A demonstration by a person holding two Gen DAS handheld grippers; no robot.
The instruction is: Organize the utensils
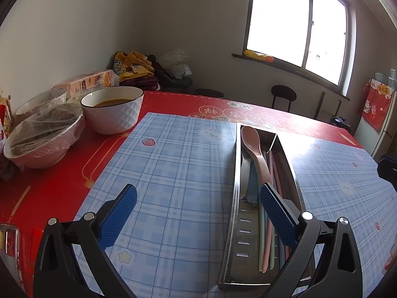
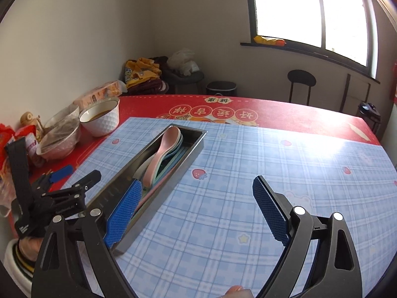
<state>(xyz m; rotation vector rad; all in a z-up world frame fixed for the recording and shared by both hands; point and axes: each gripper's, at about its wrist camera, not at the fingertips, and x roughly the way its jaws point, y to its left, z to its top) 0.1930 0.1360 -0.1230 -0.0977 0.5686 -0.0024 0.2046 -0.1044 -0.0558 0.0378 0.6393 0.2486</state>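
your left gripper point(image 1: 198, 196) hangs with its jaws spread wide and nothing between the pads; its right finger sits over the near end of the steel utensil tray point(image 1: 238, 164). your right gripper point(image 2: 197, 193) is also wide apart and empty, its left blue pad just above the tray's near corner. the tray lies on the blue plaid mat point(image 2: 223, 198), holding a pink spoon point(image 2: 162, 155) on top of other pastel spoons and some chopsticks point(image 1: 269, 223). a white bowl of broth point(image 1: 113, 109) stands on the red tablecloth point(image 1: 173, 101).
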